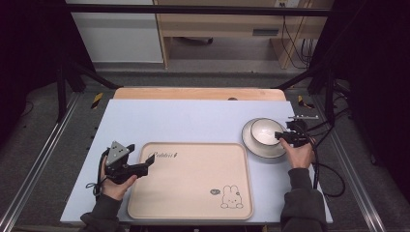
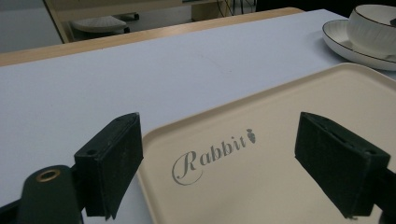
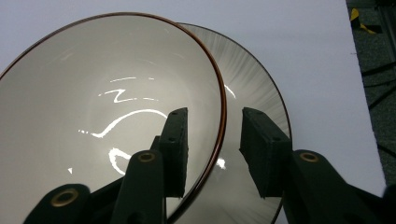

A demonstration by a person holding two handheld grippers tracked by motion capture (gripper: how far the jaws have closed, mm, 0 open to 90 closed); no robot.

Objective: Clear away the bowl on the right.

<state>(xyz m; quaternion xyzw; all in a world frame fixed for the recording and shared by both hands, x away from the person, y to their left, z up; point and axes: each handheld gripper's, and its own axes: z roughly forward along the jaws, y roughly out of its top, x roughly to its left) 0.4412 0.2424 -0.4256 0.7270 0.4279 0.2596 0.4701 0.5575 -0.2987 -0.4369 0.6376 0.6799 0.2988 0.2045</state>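
At the lower left of the high view the left gripper [image 1: 145, 166] rests over the near-left corner of the beige tray [image 1: 193, 193], jaws spread wide with nothing between them. The tray's middle is bare (only the rabbit print at its lower right). At the right, the bowl [image 1: 265, 130] sits on its plate [image 1: 254, 145], and the right gripper [image 1: 281, 137] straddles the bowl's rim, one jaw inside, one outside, a gap showing on the outer side, so not yet clamped. The grip should seat squarely on the rim before any lift, or the bowl may tip. The plate beneath could drag along; the table [image 1: 193, 121] around them lies bare.
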